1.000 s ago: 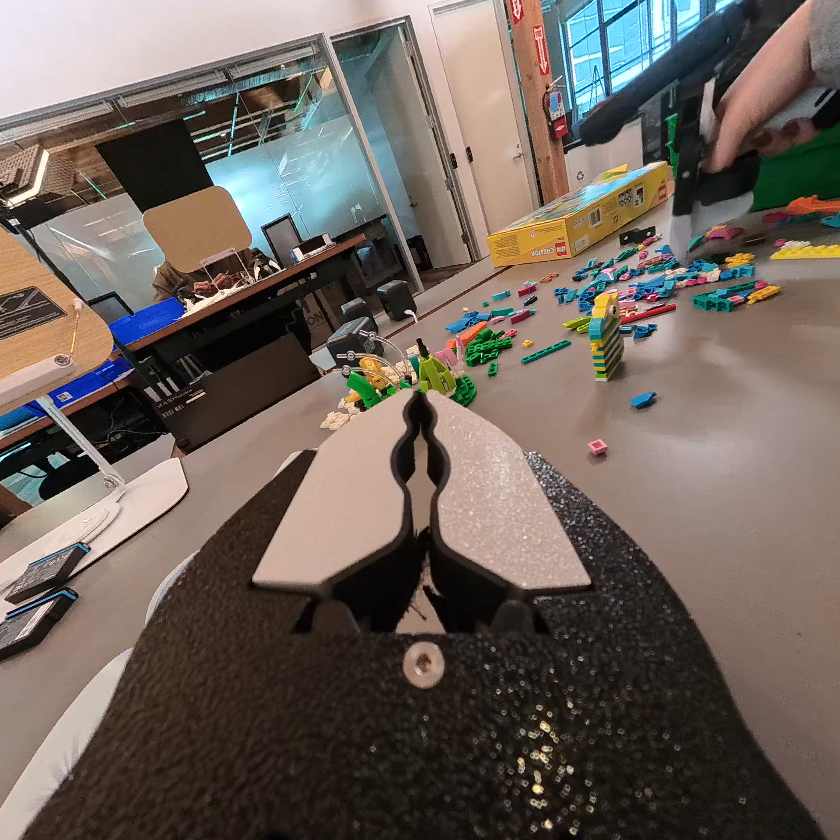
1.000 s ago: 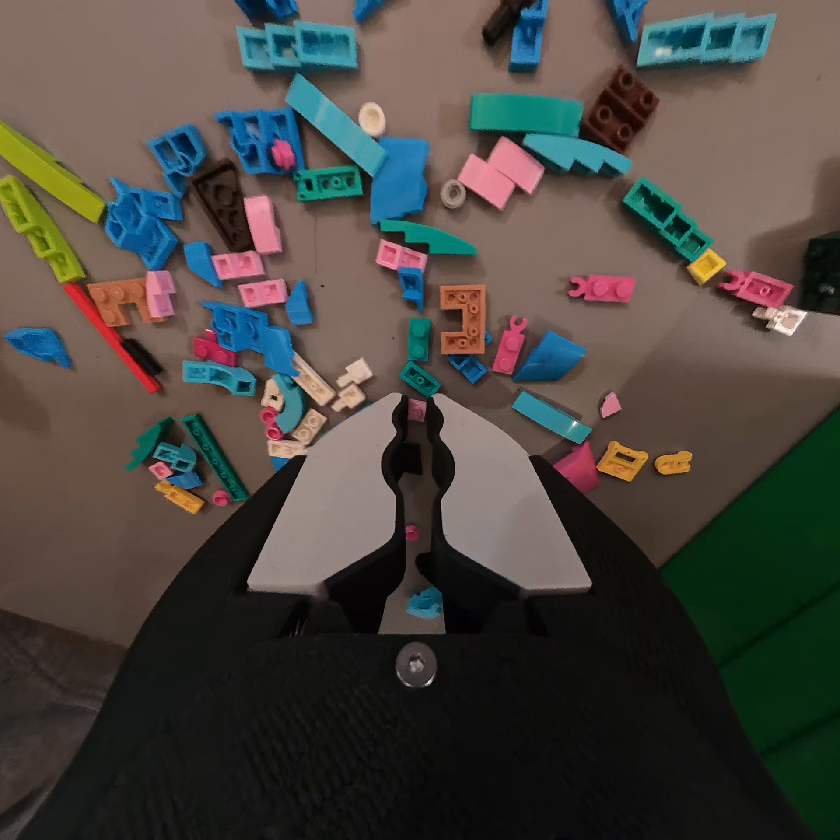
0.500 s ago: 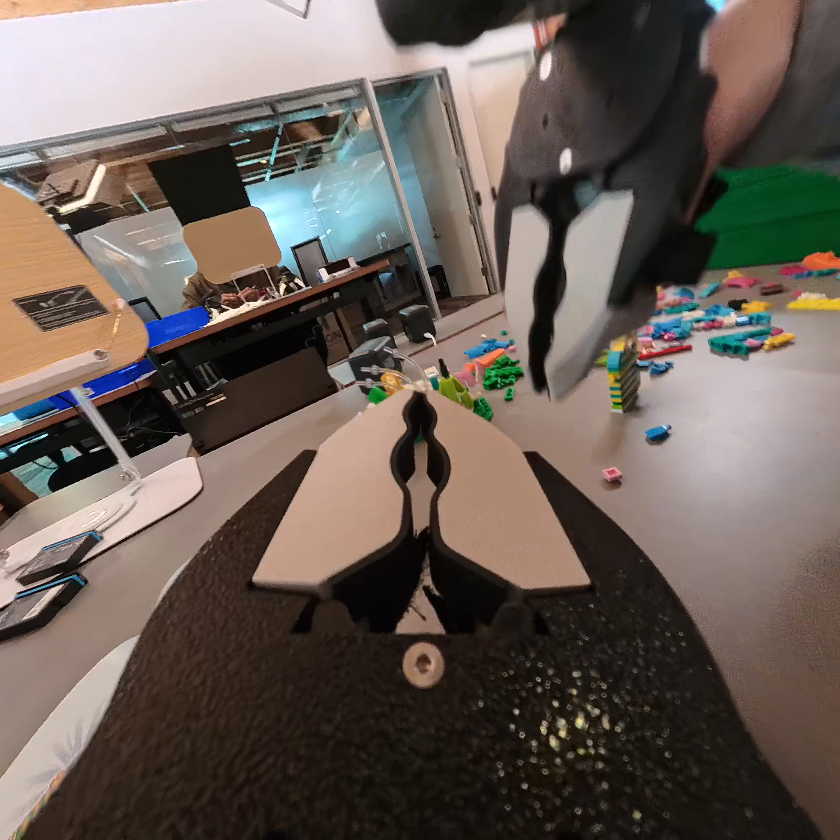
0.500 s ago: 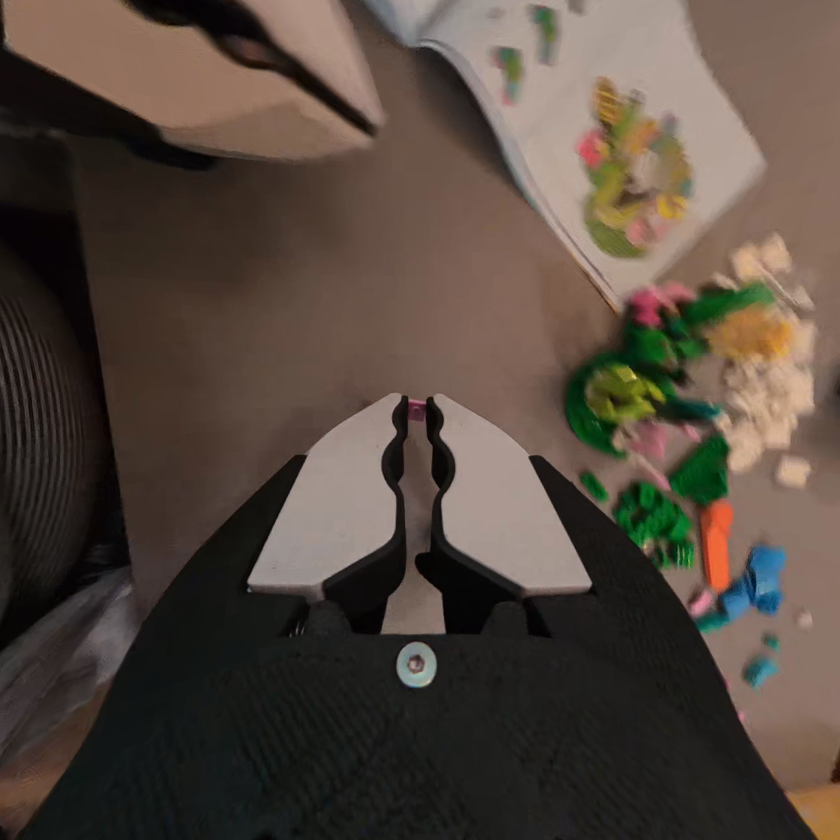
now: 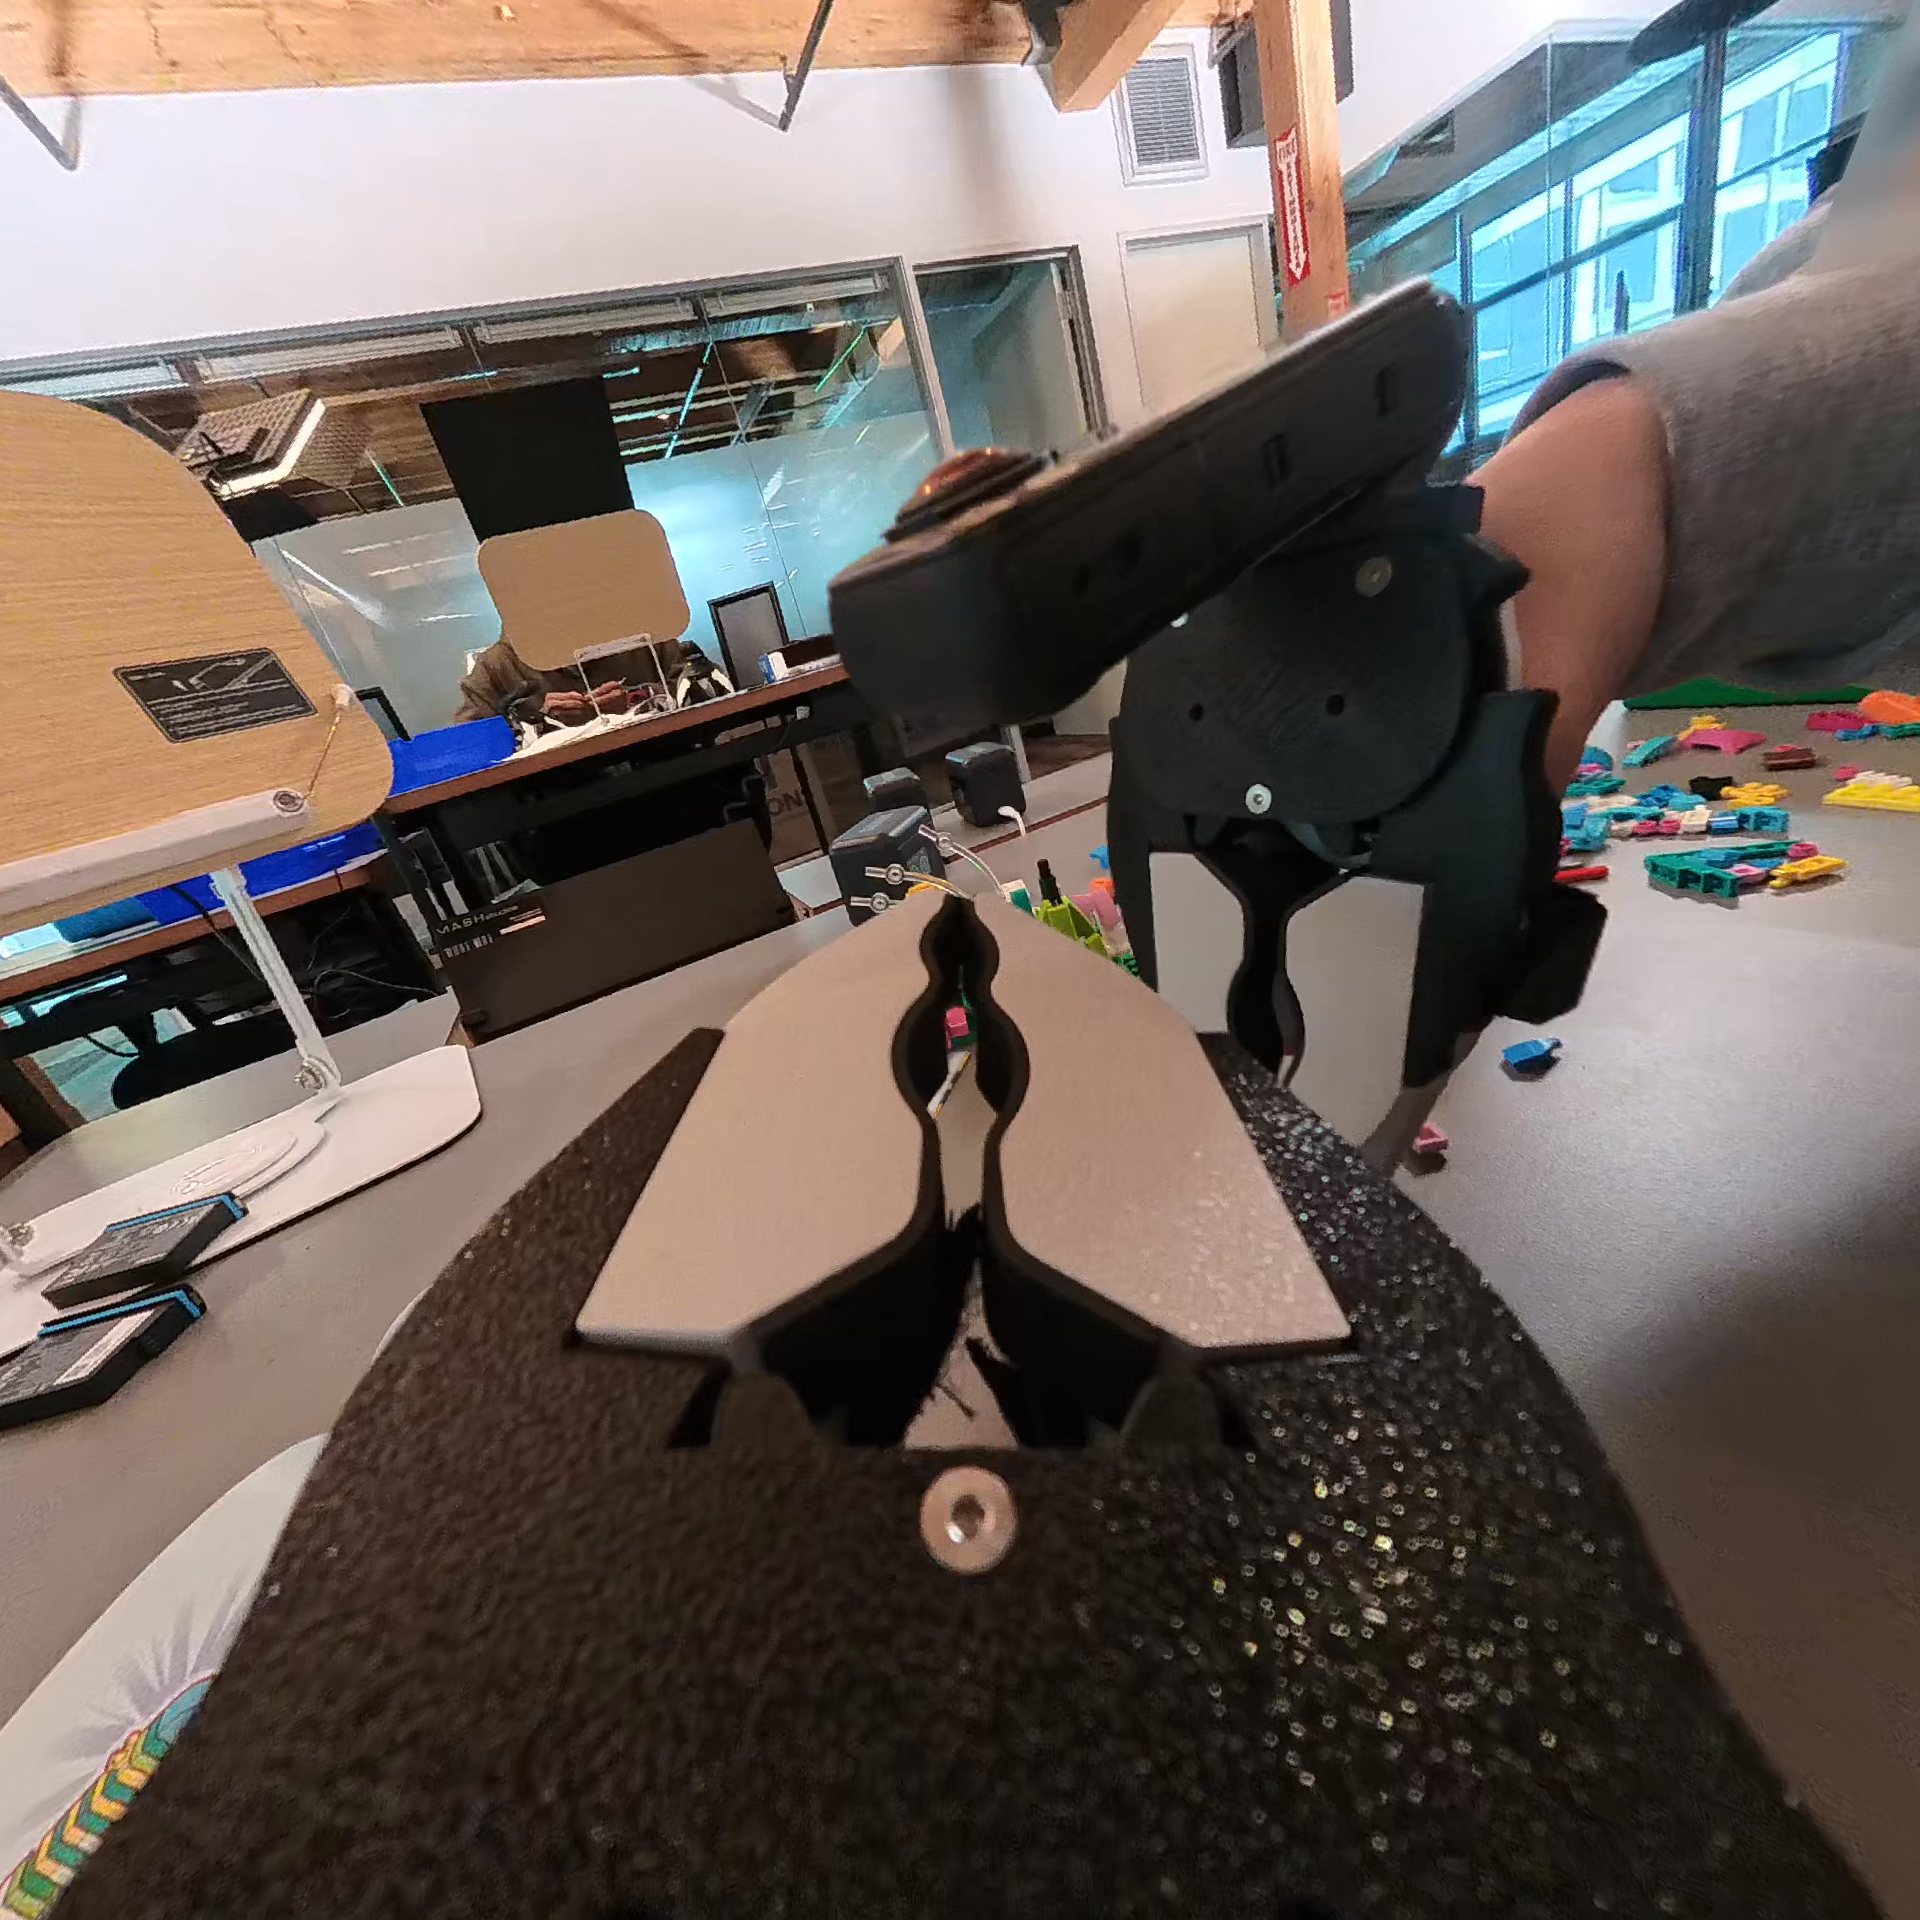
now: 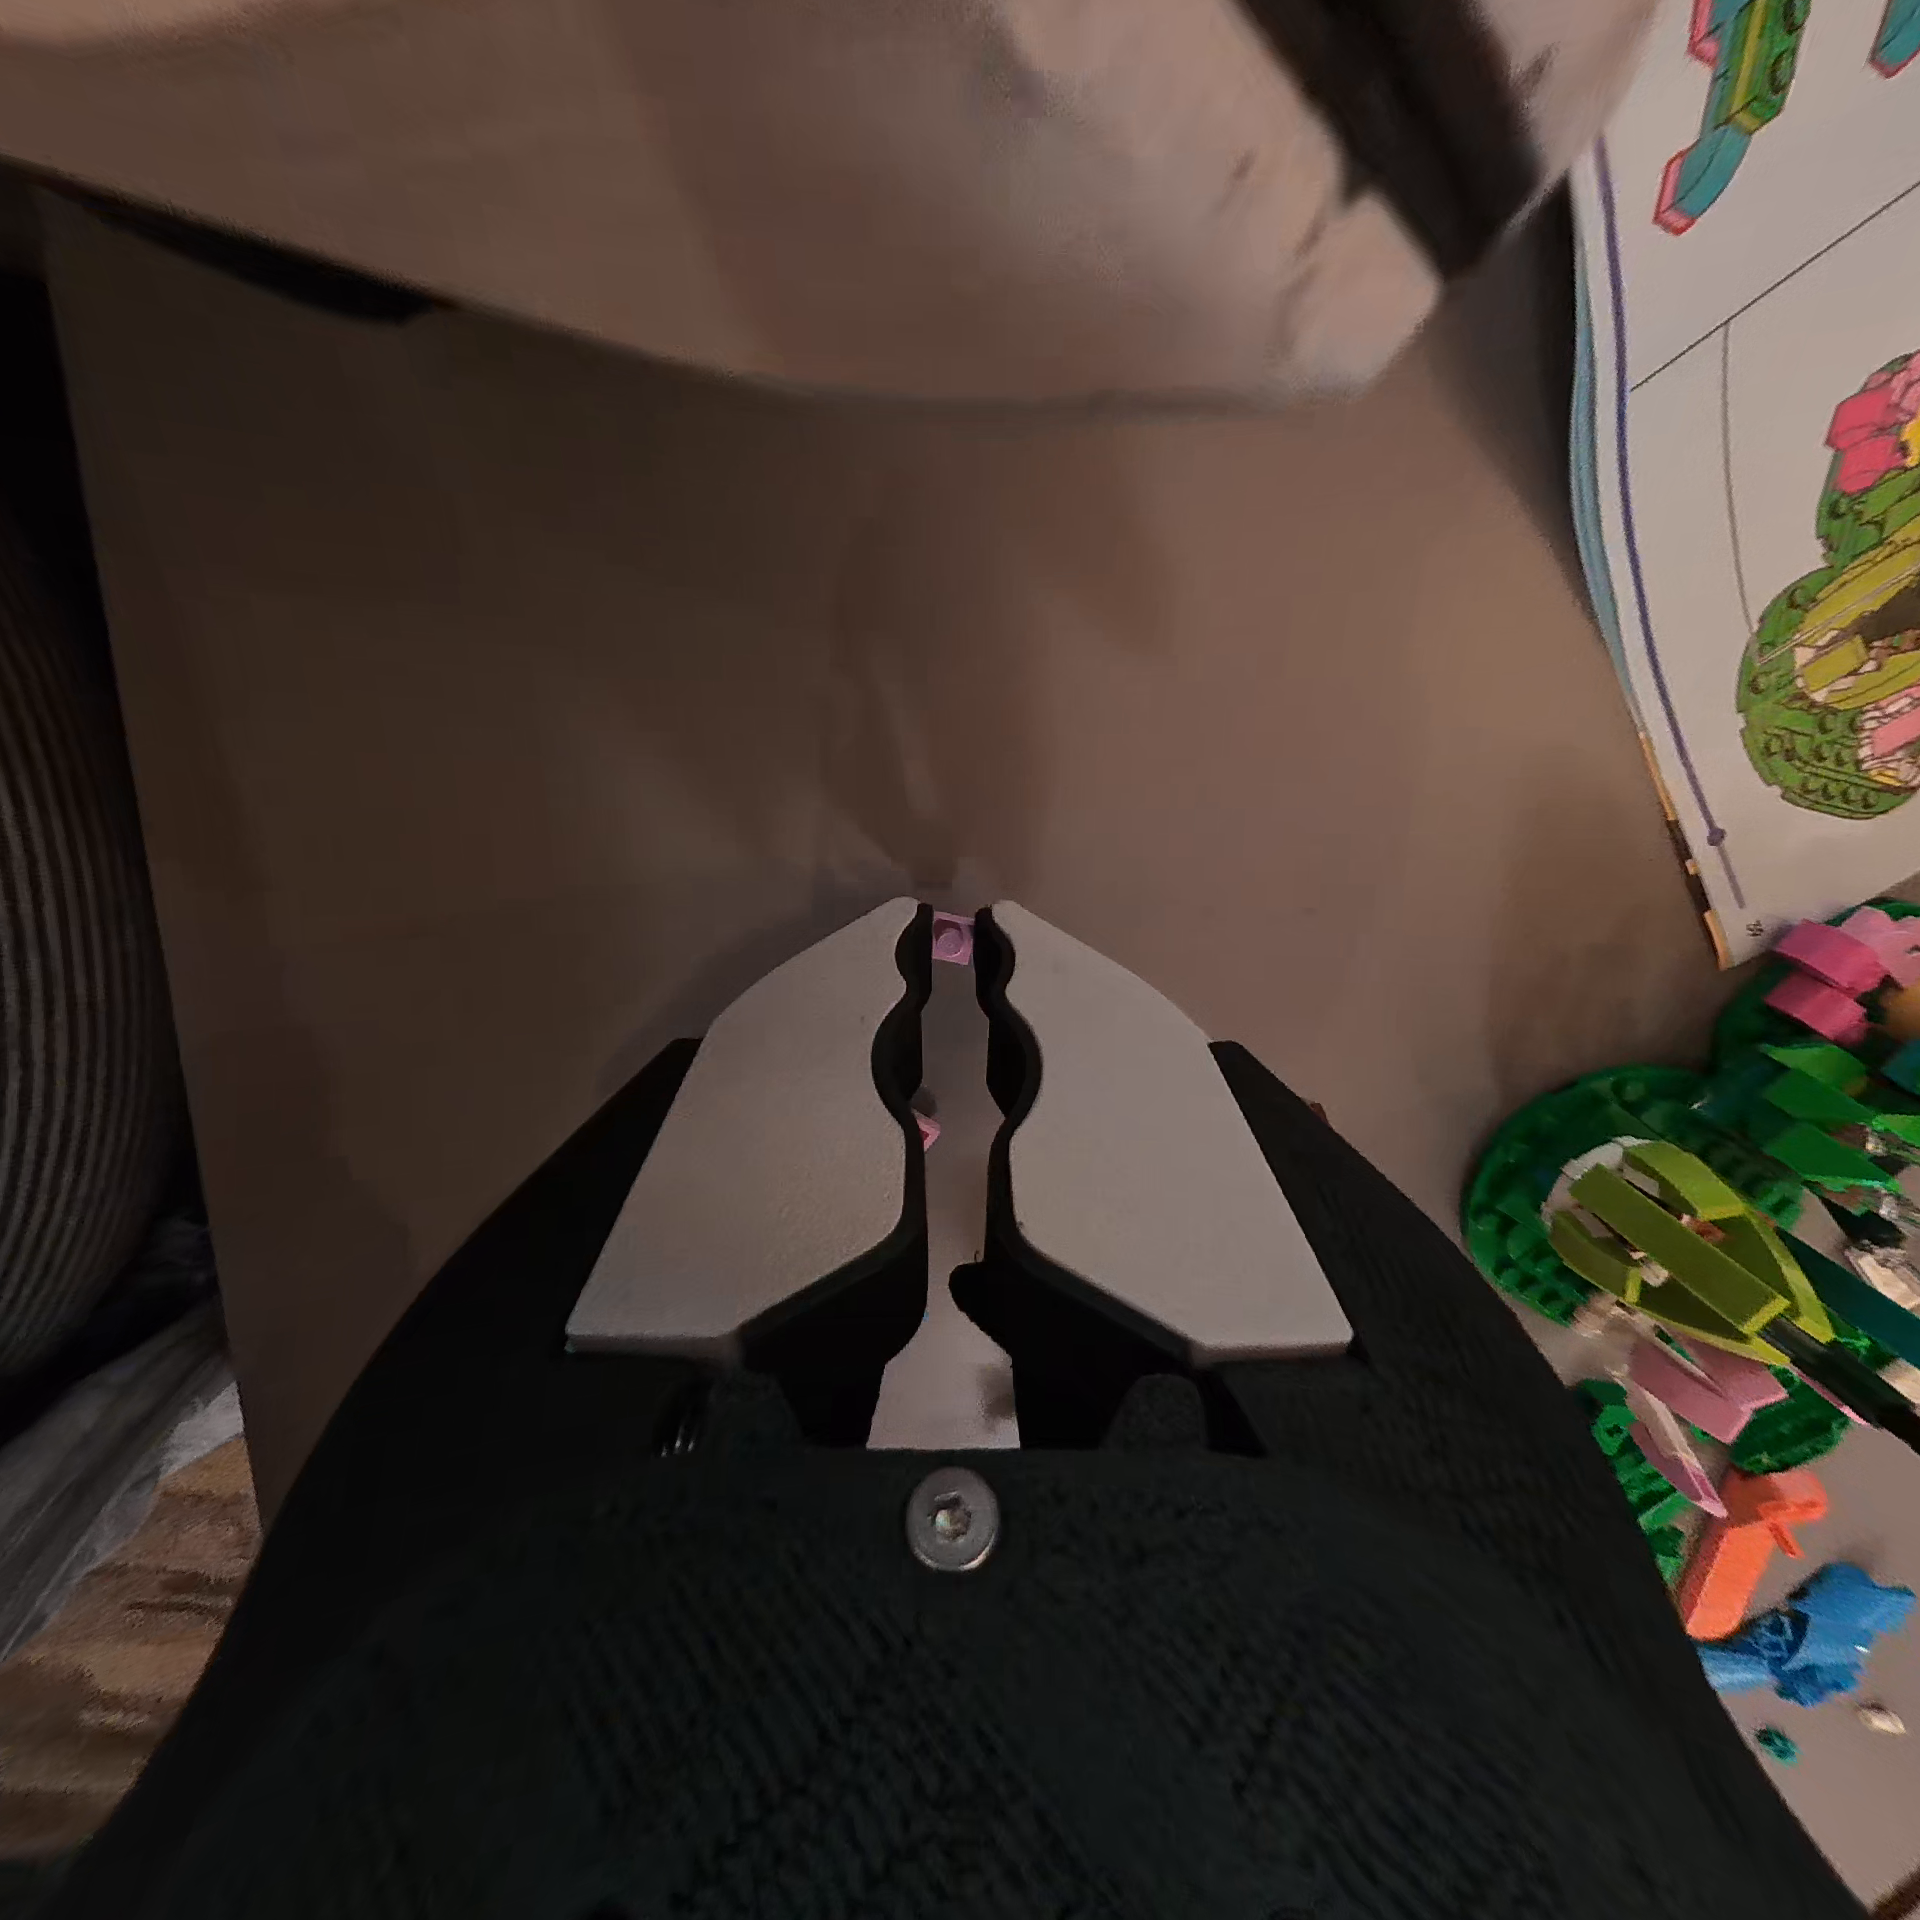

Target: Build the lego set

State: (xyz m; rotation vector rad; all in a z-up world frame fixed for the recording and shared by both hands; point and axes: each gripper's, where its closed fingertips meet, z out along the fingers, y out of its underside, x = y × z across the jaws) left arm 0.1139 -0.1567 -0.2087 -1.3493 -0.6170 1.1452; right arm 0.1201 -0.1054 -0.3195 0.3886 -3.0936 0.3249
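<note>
1. Left wrist view. Left gripper [image 5: 961,914] fills the lower frame, its jaws nearly together, tips almost touching; nothing seen pinched. Bits of pink and green brick show through the wavy slot, lying on the table [image 5: 1662,1195] beyond.
2. Same view, right of centre. Right gripper [image 5: 1288,1049] hangs tips-down over the table, held by a hand [image 5: 1569,582] in a grey sleeve [image 5: 1797,457]. Its tips are blurred; a small pink brick [image 5: 1430,1140] lies on the table just beside them.
3. Same view, right edge. Loose bricks [image 5: 1714,831] in teal, pink and yellow scattered on the table. Blue brick [image 5: 1530,1054] lies alone, nearer.
4. Same view, left. Lamp [image 5: 156,644] with a wooden shade on a white base; two black batteries [image 5: 114,1299] beside it, lower left.
5. Right wrist view. Right gripper [image 6: 956,930] jaws drawn in on a small lilac brick [image 6: 954,943], clamped at the very tips. A second pink bit shows lower in the slot; can't tell if it is held.
6. Same view, top. Left gripper [image 6: 727,208] blurred, spans the upper frame.
7. Same view, right edge. Booklet [image 6: 1766,468] upper right; part-built green model [image 6: 1662,1226] with lime and pink pieces below it; orange and blue bricks lower right.
</note>
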